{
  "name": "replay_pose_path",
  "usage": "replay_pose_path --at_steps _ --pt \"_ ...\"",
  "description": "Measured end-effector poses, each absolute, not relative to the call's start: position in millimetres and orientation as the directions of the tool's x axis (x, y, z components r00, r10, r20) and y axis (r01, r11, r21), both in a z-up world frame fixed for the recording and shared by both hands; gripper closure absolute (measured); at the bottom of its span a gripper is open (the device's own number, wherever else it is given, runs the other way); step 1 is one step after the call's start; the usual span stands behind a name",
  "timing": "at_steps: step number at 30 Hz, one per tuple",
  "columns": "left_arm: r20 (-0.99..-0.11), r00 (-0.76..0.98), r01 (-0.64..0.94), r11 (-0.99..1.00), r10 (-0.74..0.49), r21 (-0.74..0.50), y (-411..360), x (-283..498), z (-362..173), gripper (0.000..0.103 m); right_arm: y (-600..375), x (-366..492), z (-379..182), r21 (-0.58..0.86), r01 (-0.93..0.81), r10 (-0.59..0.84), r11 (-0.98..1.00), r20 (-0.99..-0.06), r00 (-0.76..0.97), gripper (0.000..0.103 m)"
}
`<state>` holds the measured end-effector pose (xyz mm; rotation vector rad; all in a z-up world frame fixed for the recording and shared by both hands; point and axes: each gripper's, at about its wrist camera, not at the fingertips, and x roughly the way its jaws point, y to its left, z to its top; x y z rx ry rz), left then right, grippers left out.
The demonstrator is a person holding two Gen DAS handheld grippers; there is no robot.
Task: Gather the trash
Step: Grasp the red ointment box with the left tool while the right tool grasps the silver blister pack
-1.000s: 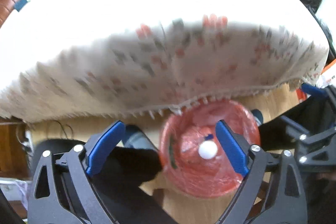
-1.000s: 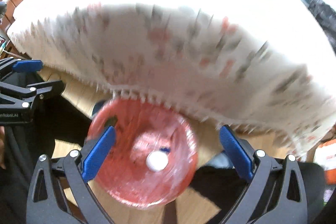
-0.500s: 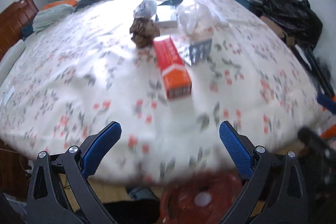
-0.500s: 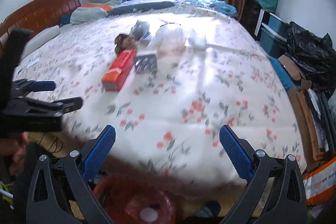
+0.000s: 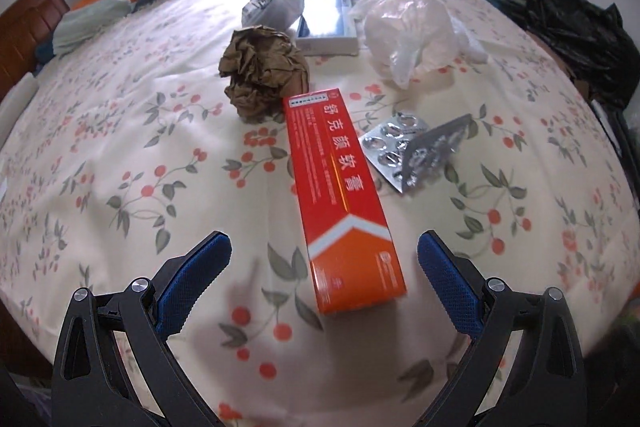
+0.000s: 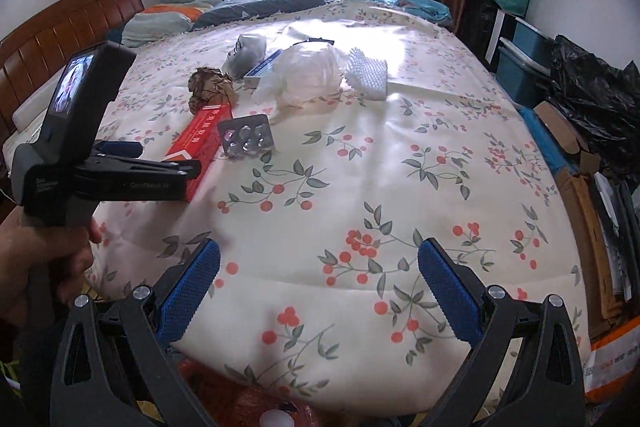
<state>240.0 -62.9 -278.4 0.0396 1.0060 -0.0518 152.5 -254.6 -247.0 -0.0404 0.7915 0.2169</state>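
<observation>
While both grippers hang spread and empty over the bed (image 6: 400,187), the collecting looks barely begun. Nearest, the left gripper (image 5: 324,259) brackets the end of the red box (image 5: 340,199), not yet touching it; the right gripper (image 6: 318,263) holds over bare quilt. Beyond lie the blister packs (image 5: 412,147), paper wad (image 5: 262,71), plastic bags (image 5: 412,31) and white box (image 5: 328,27), all uncollected.

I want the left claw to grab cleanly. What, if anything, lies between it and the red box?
Nothing visible: the left claw is open, with only bare floral bedspread before the red box.
</observation>
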Motion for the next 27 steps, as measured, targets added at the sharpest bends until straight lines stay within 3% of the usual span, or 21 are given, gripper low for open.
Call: replay_pose_path --at_steps 3,5,9,18,27 --pt "-0.847 0.531 0.056 0.998 -0.035 -0.006 -59 246 -284 0.007 -252 159 -251 0.048 -0.211 0.181 0.976 -0.713 0.677 0.005" --pt "-0.848 0.528 0.062 0.998 -0.043 -0.012 -58 250 -286 0.013 -249 164 -253 0.053 -0.212 0.185 0.976 -0.715 0.674 0.005" --pt "-0.857 0.512 0.086 0.996 -0.062 -0.021 -54 256 -293 0.055 -243 172 -258 0.056 -0.219 0.192 0.974 -0.717 0.67 0.005" --pt "-0.856 0.517 0.064 0.998 -0.034 -0.001 -24 256 -294 0.055 -209 212 -269 0.094 -0.266 0.25 0.959 -0.72 0.647 0.005" --pt "-0.857 0.514 0.069 0.998 -0.042 -0.007 -17 255 -296 0.055 -158 269 -279 0.041 -0.323 0.25 0.946 -0.729 0.637 0.005"
